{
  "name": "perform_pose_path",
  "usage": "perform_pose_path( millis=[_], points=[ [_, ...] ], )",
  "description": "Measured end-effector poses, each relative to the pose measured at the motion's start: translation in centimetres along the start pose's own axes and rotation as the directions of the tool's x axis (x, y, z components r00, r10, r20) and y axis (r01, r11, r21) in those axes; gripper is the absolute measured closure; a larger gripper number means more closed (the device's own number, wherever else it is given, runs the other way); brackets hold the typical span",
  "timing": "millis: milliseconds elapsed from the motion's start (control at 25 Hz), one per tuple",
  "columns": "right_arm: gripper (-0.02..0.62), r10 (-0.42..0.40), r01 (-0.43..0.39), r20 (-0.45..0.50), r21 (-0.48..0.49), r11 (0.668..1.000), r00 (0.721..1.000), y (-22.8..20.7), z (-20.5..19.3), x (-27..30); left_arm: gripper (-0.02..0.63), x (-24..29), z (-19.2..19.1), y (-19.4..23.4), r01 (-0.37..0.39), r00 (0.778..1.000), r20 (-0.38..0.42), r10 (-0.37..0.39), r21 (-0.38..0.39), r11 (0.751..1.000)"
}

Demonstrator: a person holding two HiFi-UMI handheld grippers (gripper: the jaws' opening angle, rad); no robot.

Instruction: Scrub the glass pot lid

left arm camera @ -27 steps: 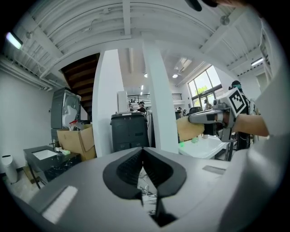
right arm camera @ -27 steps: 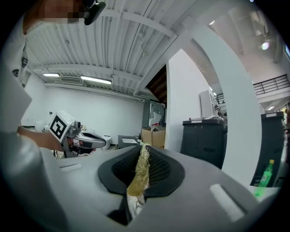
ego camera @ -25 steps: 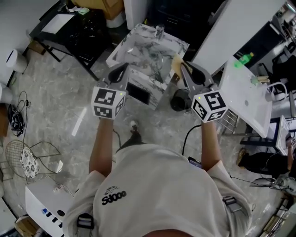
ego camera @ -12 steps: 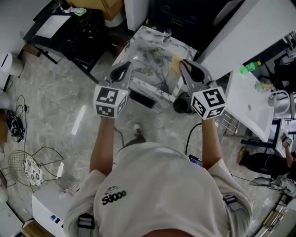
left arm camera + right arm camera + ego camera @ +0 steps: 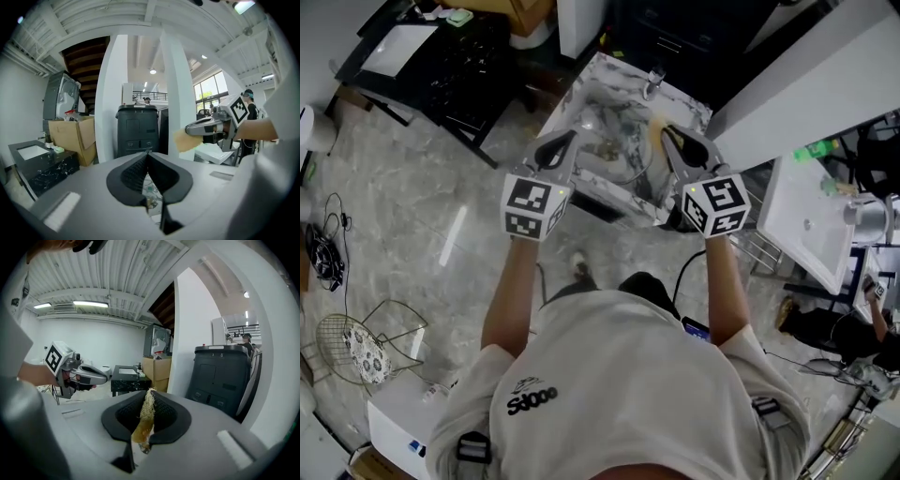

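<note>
The glass pot lid (image 5: 612,142) lies on the marble counter (image 5: 581,89), faint and partly hidden between my two grippers. My left gripper (image 5: 568,141) hovers over the counter's left part, its jaws shut with nothing between them (image 5: 148,154). My right gripper (image 5: 667,133) is over the counter's right part, shut on a yellowish fibrous scrub sponge (image 5: 143,422). That sponge (image 5: 185,139) also shows in the left gripper view, sticking out of the right gripper (image 5: 202,128). The left gripper (image 5: 84,374) appears at the left of the right gripper view.
A faucet (image 5: 654,79) stands at the counter's far edge. A black desk (image 5: 441,66) is at far left, a white table (image 5: 811,216) at right, a dark round object (image 5: 673,217) under the counter. A wire basket (image 5: 356,337) and cables lie on the floor.
Both grippers have moved forward from in front of the counter to above its marble top. The right gripper still holds the sponge.
</note>
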State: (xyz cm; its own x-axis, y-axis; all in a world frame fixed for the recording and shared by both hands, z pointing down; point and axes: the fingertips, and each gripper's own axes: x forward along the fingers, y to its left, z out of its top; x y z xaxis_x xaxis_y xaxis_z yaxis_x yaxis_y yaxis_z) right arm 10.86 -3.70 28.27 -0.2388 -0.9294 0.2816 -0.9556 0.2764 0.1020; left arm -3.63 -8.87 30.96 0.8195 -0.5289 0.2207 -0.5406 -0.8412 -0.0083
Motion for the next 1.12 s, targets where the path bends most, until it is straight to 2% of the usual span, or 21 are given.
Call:
perform_pose_path(
  millis=[160, 320, 440, 680, 880, 1120],
  points=[
    [0.566, -0.034, 0.039, -0.080, 0.056, 0.998, 0.996, -1.4, -3.5, 2.8, 0.597, 1.1, -1.6, 1.2, -0.008, 1.000, -0.030, 0.007, -0.024, 1.000],
    [0.566, -0.095, 0.117, -0.164, 0.128, 0.985, 0.982, -4.0, -8.4, 5.7, 0.597, 2.8, -3.5, 2.2, -0.031, 0.998, -0.049, 0.028, -0.054, 0.998],
    [0.566, -0.079, 0.121, -0.218, 0.187, 0.975, 0.973, -5.5, -11.9, 8.3, 0.597, 4.3, -5.4, 3.0, -0.080, 0.994, -0.081, 0.073, -0.084, 0.993],
    [0.566, -0.054, 0.121, -0.298, 0.212, 0.970, 0.953, -8.5, -17.7, 14.0, 0.597, 8.0, -8.9, 5.4, -0.206, 0.972, -0.139, 0.187, -0.138, 0.969],
    [0.566, -0.031, 0.121, -0.361, 0.229, 0.966, 0.932, -10.0, -22.8, 18.4, 0.597, 10.9, -11.4, 6.4, -0.267, 0.952, -0.193, 0.237, -0.150, 0.952],
    [0.565, -0.031, 0.170, -0.424, 0.296, 0.940, 0.905, -11.8, -28.3, 23.3, 0.597, 12.2, -14.7, 7.5, -0.332, 0.925, -0.261, 0.278, -0.194, 0.923]
  ],
)
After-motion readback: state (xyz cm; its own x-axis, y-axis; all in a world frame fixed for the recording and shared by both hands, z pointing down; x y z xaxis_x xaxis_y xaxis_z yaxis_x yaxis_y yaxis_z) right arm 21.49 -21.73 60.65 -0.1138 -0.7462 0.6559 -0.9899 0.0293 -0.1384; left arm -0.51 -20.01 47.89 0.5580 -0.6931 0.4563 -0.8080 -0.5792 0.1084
